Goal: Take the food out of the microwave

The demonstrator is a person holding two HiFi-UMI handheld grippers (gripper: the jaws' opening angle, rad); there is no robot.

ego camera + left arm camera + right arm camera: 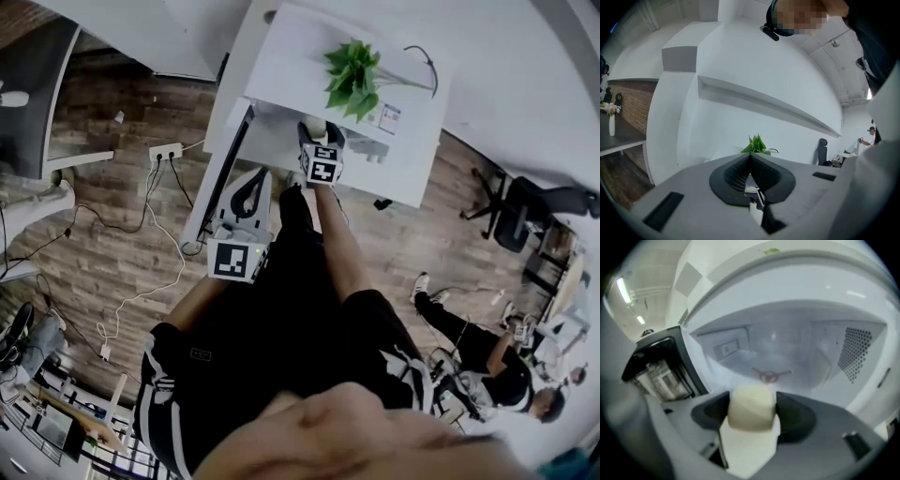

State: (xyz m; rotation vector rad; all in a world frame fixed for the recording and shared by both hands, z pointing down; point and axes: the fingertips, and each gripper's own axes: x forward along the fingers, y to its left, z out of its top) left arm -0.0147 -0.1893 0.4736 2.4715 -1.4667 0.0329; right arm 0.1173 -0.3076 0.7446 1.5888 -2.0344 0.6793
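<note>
Food (751, 416) is sitting pinched in the right claw (752, 401) at the open microwave's (801, 352) mouth, probably for lifting clear; the left claw (750, 164) is hanging back, closed and empty, leaving room.

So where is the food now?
In the right gripper view, the pale, bun-like food sits clamped between the jaws of the right gripper, in front of the open microwave, whose turntable hub shows just behind it.

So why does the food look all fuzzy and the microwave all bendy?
Right gripper view: the pale food sits close to the camera, so it is blurred; the wide lens bows the microwave. Left gripper view: the plant looks sharper.
</note>
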